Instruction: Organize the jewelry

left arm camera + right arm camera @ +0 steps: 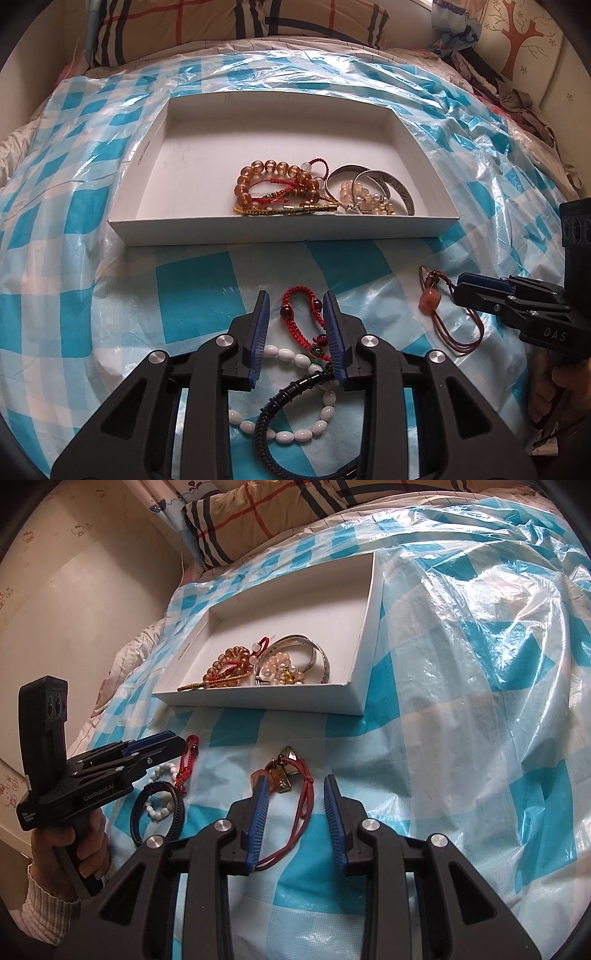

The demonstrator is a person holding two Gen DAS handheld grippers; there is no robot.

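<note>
— Where has the jewelry got to?

— Most of it lies in the white tray (122, 225) on the bed, over the blue checked plastic sheet (192, 291): an amber bead bracelet (258, 173), silver bangles (391, 184) and a pale pearl strand (364, 197), all crowded toward the near right part of the tray. The rest lies on the sheet in front of it.

— And the left tongs (297, 325)?

— Spread apart, holding nothing. A red braided bracelet (295, 314) lies between the two blue pads. A white bead bracelet (291, 435) and a black corded band (291, 391) overlap just behind it.

— The right tongs (293, 805)?

— Also open, nothing gripped. They sit low over a red cord necklace (304, 805) whose brownish pendant (279, 777) is just beside the left pad. I cannot tell whether that pad touches it.

— Are the two well apart?

— No, near each other, side by side in front of the tray.
</note>
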